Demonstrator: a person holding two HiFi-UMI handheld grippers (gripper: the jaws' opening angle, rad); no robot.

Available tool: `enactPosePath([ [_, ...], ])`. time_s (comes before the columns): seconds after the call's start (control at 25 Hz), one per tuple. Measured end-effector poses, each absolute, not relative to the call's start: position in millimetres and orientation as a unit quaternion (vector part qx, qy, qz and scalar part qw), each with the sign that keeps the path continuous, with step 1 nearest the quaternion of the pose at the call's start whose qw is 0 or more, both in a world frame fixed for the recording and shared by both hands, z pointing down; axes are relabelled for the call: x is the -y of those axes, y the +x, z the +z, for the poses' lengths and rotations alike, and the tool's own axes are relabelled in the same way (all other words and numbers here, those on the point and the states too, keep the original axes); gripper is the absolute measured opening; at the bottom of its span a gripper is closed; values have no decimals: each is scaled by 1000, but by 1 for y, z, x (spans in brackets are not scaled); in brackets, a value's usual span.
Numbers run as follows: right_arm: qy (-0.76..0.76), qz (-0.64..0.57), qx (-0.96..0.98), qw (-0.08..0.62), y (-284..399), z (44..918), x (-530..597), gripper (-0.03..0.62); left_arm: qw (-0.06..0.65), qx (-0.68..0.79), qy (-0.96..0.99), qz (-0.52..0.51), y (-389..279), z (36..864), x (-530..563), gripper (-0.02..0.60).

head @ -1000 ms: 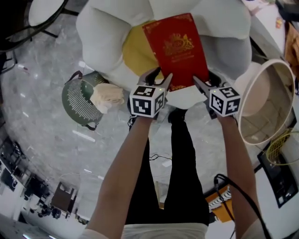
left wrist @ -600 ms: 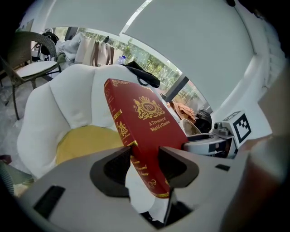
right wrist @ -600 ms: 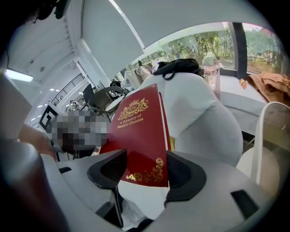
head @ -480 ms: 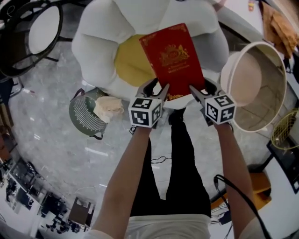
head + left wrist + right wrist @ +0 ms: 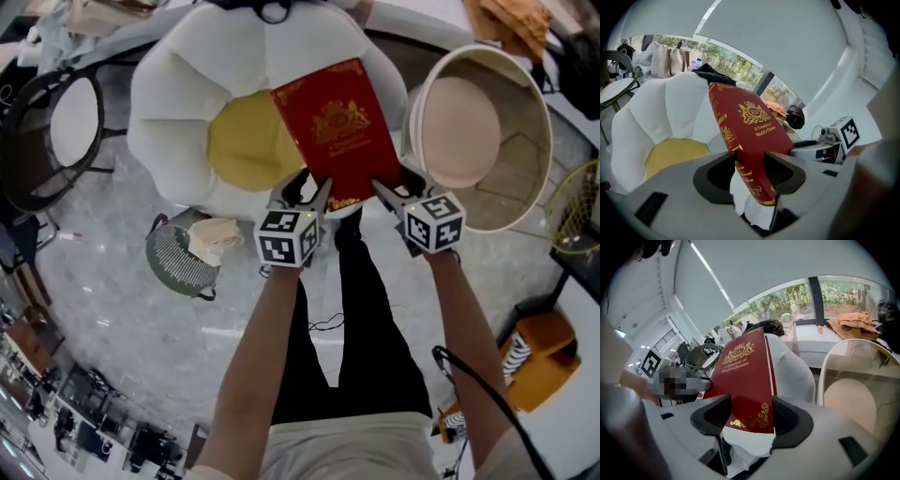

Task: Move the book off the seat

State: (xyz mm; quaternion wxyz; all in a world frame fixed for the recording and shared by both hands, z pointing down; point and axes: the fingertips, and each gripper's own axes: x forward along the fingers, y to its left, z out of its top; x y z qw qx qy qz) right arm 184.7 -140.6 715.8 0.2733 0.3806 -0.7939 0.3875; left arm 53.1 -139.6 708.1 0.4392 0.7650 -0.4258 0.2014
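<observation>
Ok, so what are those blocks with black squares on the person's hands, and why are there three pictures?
Those blocks are part of two hand-held pinchers called grippers. A person holds the left gripper and the right gripper. One picture comes from a camera on the person's head, looking down. The other two come from little cameras riding on each gripper. Both grippers pinch the near end of a red book, held up over a white flower-shaped chair with a yellow cushion.

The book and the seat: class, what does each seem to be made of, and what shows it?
Book: a stiff hardcover, probably cloth or leatherette; matt red with shiny gold stamping. Seat: soft padded fabric, it seems; puffy white petals with seams around a yellow centre.
</observation>
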Motion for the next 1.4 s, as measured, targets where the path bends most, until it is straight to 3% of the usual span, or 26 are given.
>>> enactPosePath([
  [1.4,605,462,634,137,439,743,57,281,347,167,866,319,334,732,137,190],
])
